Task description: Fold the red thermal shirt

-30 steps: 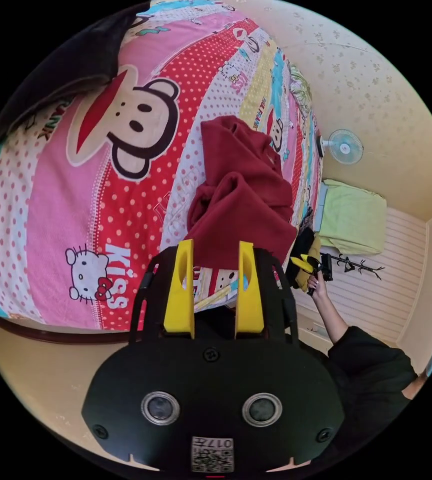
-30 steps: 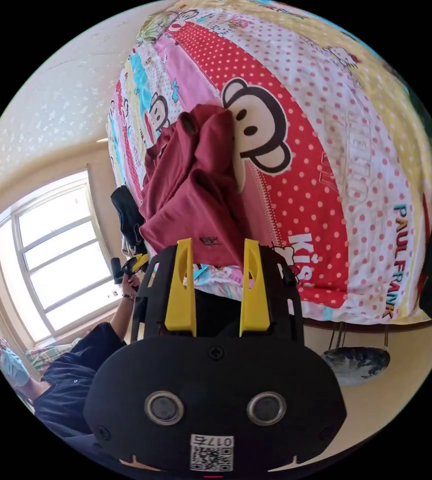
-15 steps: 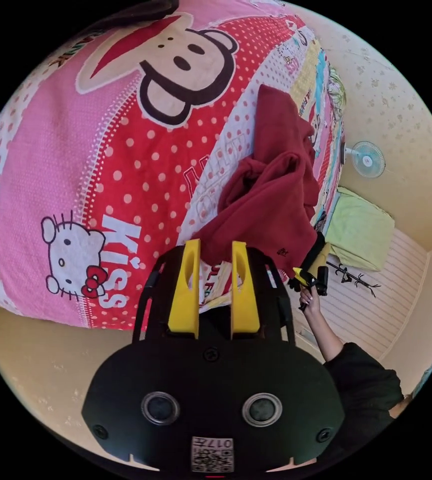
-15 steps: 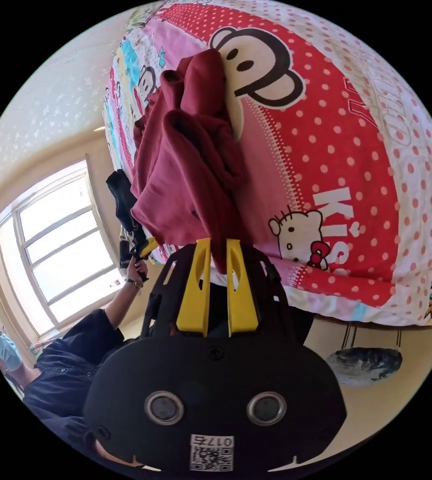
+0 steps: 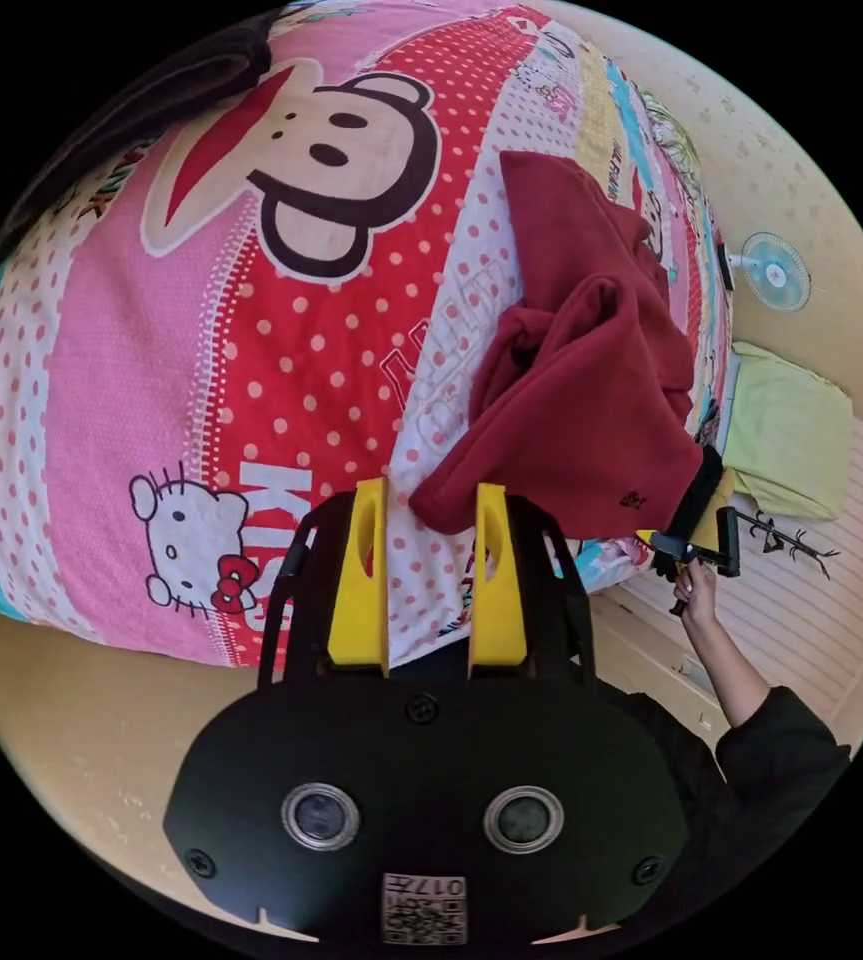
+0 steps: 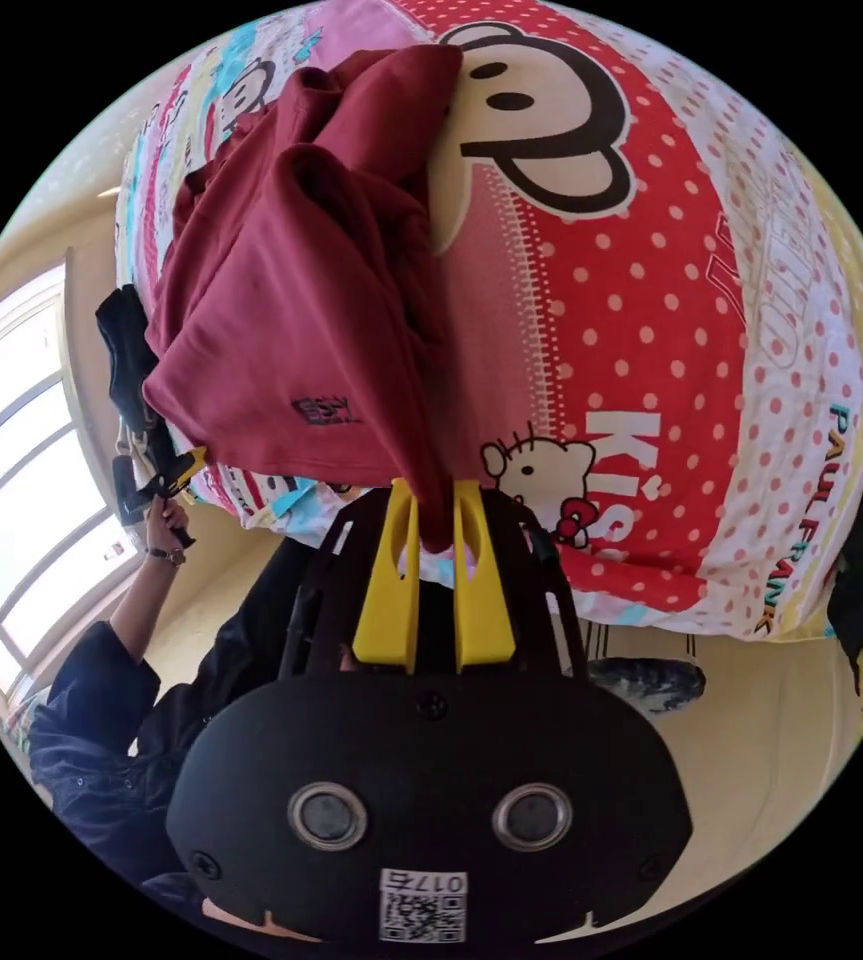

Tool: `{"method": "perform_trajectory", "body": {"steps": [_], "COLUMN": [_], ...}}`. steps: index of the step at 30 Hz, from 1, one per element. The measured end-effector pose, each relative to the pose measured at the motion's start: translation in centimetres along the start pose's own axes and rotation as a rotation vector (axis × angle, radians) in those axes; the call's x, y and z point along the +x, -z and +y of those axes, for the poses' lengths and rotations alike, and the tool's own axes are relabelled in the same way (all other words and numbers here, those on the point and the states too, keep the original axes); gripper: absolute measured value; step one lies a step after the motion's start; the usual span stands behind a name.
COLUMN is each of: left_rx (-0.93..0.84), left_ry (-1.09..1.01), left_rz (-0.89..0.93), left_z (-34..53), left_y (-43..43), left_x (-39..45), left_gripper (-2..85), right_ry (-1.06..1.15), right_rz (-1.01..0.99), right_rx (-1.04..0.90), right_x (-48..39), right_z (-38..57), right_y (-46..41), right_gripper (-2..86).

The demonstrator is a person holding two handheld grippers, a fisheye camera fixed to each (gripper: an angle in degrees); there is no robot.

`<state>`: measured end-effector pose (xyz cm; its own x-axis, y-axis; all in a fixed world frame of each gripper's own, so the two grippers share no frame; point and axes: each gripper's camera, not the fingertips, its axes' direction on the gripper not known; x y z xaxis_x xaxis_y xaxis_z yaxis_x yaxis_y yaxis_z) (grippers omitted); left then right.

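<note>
Left gripper view: the left claw (image 5: 429, 495) is standing with its yellow jaws spread apart, and a lower corner of the red thermal shirt (image 5: 591, 400) is lying between the jaw tips without both jaws pressing on it. The shirt is lying bunched on the bed cover (image 5: 251, 350), a pink and red dotted sheet with cartoon prints. Past the shirt's far hem, the right claw (image 5: 696, 545) is showing in the person's hand (image 5: 696, 585), with a dark sleeve (image 5: 781, 740) behind it. A small fan (image 5: 773, 272) is hanging on the wall, and a green cloth (image 5: 786, 435) is lying beside the bed.

Right gripper view: the right claw (image 6: 433, 500) is standing with its jaws drawn close together, pinching a fold of the shirt (image 6: 301, 300) at its lower corner. The shirt is rising from the jaws in a crumpled heap over the bed cover (image 6: 671, 330), with a small dark mark near its hem. Beyond the hem, the left claw (image 6: 176, 470) is showing in the person's other hand (image 6: 161, 520), and a window (image 6: 11, 480) is lighting that edge of the view.
</note>
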<state>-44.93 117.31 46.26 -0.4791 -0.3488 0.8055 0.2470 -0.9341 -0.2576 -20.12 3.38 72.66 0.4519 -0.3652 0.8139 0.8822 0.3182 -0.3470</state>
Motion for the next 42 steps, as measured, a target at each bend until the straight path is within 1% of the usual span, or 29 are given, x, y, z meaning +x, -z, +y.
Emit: {"method": "perform_trajectory", "body": {"steps": [1,2,4,5,7,8,9,10,11,13,15,17,18,21,22,23,25,26,28,30,32,34,36,38,40,42], "left_rx": [-0.042,-0.063,-0.089,-0.107,-0.206,-0.225,-0.235,-0.231,-0.231,-0.242,-0.222,-0.162,-0.115,0.012,0.047,0.049,0.080,0.102,0.182,0.237,0.285,0.319,0.332,0.283,0.163,0.108], "left_ry": [0.004,0.005,-0.061,-0.081,-0.123,-0.127,-0.125,-0.113,-0.105,-0.058,-0.010,0.064,0.097,0.112,0.087,0.067,-0.069,-0.105,-0.141,-0.155,-0.164,-0.136,-0.125,-0.146,-0.163,-0.150], "left_rz": [0.079,0.112,0.213,0.256,0.418,0.432,0.391,0.318,0.296,0.303,0.368,0.450,0.509,0.646,0.673,0.662,0.526,0.483,0.352,0.337,0.388,0.499,0.527,0.505,0.406,0.344], "left_z": [0.1,0.3,1.7,2.1,4.5,5.4,7.6,10.0,11.3,16.6,20.4,23.1,23.8,21.6,19.3,17.8,11.1,9.3,2.2,-2.8,-7.1,-10.6,-11.4,-11.3,-9.7,-7.8], "left_y": [0.2,0.3,2.0,2.4,3.3,3.7,4.7,5.9,6.4,7.7,8.6,9.4,10.0,11.9,12.8,13.2,15.1,15.6,16.8,17.3,17.5,17.5,17.3,16.1,13.0,10.8], "left_x": [-0.3,-0.5,-0.6,-0.7,-1.2,-1.3,-1.4,-1.5,-1.6,-2.1,-2.3,-2.5,-2.5,-2.1,-1.3,-0.7,2.8,3.8,7.0,8.8,9.7,10.0,10.0,10.1,9.8,9.1], "left_gripper": [7.3,6.3,5.1,5.1,4.9,4.9,4.8,4.7,4.6,4.4,4.3,4.3,4.3,4.2,4.2,4.2,4.2,4.2,4.1,3.4,4.0,7.5,8.2,8.4,9.3,10.4], "right_ry": [0.014,0.037,0.093,0.118,0.138,0.159,0.173,0.193,0.210,0.218,0.168,0.093,0.082,0.108,0.136,0.177,0.256,0.296,0.336,0.331,0.217,0.116,0.049,0.016,0.000,-0.017], "right_rz": [-0.015,-0.042,-0.093,-0.142,-0.246,-0.311,-0.328,-0.306,-0.260,-0.258,-0.296,-0.440,-0.469,-0.539,-0.582,-0.618,-0.586,-0.494,-0.382,-0.352,-0.384,-0.447,-0.448,-0.386,-0.337,-0.277], "right_rx": [-0.005,-0.015,-0.016,-0.020,-0.058,-0.109,-0.142,-0.207,-0.278,-0.366,-0.353,-0.251,-0.228,-0.141,-0.096,-0.068,-0.064,-0.047,-0.014,0.044,0.137,0.192,0.219,0.233,0.196,0.192], "right_x": [-0.2,-0.4,-0.6,-0.6,-0.3,-0.3,-0.5,-1.0,-1.4,-1.5,-0.7,1.1,1.5,2.1,1.7,0.9,-1.3,-3.2,-6.0,-8.4,-9.7,-9.8,-9.9,-9.6,-9.1,-8.4], "right_z": [0.3,0.8,2.1,3.2,5.2,6.8,7.9,10.2,12.6,16.1,19.0,20.4,20.3,17.4,15.3,12.6,8.1,5.1,0.5,-3.9,-8.3,-9.9,-10.3,-9.4,-8.3,-6.6], "right_y": [0.4,0.9,2.3,3.4,4.3,4.5,4.4,4.2,3.6,2.9,3.5,5.3,5.8,8.4,9.9,11.5,13.6,15.1,16.9,18.6,20.3,20.8,20.7,19.3,17.0,14.7], "right_gripper": [5.5,5.0,4.4,4.1,3.8,3.6,3.5,3.4,3.3,3.1,3.0,2.9,2.8,2.7,2.6,2.6,2.8,3.0,3.3,3.9,5.8,8.7,9.1,9.5,10.6,11.6]}}
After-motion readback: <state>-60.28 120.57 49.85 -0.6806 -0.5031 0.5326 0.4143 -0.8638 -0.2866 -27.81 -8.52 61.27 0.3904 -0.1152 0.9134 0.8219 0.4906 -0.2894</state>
